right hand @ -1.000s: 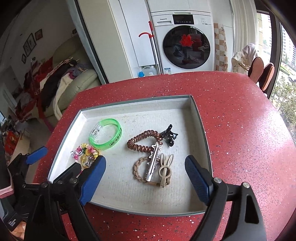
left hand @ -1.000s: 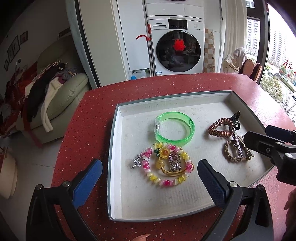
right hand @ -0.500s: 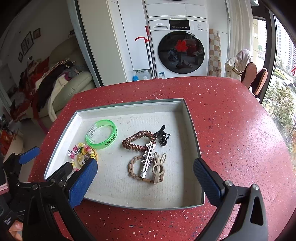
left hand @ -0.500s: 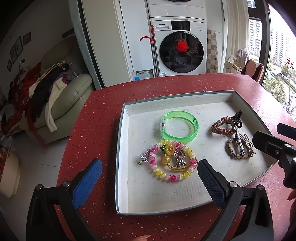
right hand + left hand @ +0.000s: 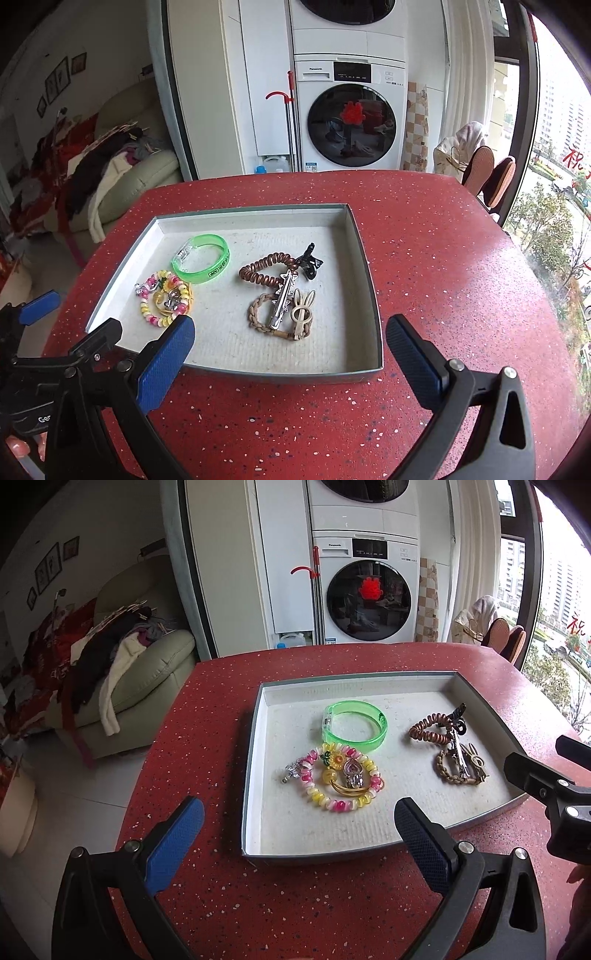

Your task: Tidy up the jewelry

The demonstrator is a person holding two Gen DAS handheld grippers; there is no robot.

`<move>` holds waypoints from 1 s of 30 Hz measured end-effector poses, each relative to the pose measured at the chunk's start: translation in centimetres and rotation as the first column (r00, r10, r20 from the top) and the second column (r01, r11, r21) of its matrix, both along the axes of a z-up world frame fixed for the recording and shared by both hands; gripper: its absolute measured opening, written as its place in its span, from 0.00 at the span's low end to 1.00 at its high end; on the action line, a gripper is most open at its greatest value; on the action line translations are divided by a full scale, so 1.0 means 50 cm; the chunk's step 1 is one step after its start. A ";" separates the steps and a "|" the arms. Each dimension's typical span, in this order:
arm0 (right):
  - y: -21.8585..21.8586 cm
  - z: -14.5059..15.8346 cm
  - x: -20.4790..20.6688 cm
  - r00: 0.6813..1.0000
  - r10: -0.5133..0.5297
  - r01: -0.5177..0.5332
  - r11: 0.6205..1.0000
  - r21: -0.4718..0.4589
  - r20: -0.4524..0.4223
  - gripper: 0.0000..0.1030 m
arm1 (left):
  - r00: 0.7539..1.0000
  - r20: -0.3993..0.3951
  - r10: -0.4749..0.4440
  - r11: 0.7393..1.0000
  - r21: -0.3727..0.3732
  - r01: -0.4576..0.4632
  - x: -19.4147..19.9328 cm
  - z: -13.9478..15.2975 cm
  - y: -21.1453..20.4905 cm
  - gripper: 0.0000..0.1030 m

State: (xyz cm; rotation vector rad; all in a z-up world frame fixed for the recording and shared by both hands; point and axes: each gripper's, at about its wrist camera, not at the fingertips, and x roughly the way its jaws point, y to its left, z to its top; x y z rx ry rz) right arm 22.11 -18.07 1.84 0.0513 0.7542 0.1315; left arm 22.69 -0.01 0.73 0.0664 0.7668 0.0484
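A grey tray [image 5: 255, 716] [image 5: 369, 266] with a white floor sits on the red table. In it lie a green bangle [image 5: 355, 730] [image 5: 201, 258], a pink-and-yellow bead bracelet [image 5: 340, 781] [image 5: 164, 297] with charms, a brown coil hair tie [image 5: 430, 733] [image 5: 267, 271], a black claw clip [image 5: 312, 260], a braided band [image 5: 456, 770] [image 5: 269, 319] and a silver clip with a beige rabbit clip [image 5: 303, 315]. My left gripper [image 5: 299, 830] is open and empty before the tray's near-left corner. My right gripper [image 5: 290, 354] is open and empty before the tray's near edge.
The red speckled table [image 5: 207, 738] [image 5: 461, 280] ends at a curved left edge. Beyond it stand a sofa piled with clothes [image 5: 122, 653], a washing machine [image 5: 351, 122] and chairs [image 5: 487, 177] by the window.
Both grippers have drawn back and up from the tray, both still open and empty. The tray's items have not moved.
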 end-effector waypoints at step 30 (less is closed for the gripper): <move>-0.002 0.013 -0.180 0.992 -0.063 0.068 0.997 -0.040 0.114 1.00 | 0.990 0.110 0.083 0.997 -0.015 -0.082 -0.172 0.010 0.000 1.00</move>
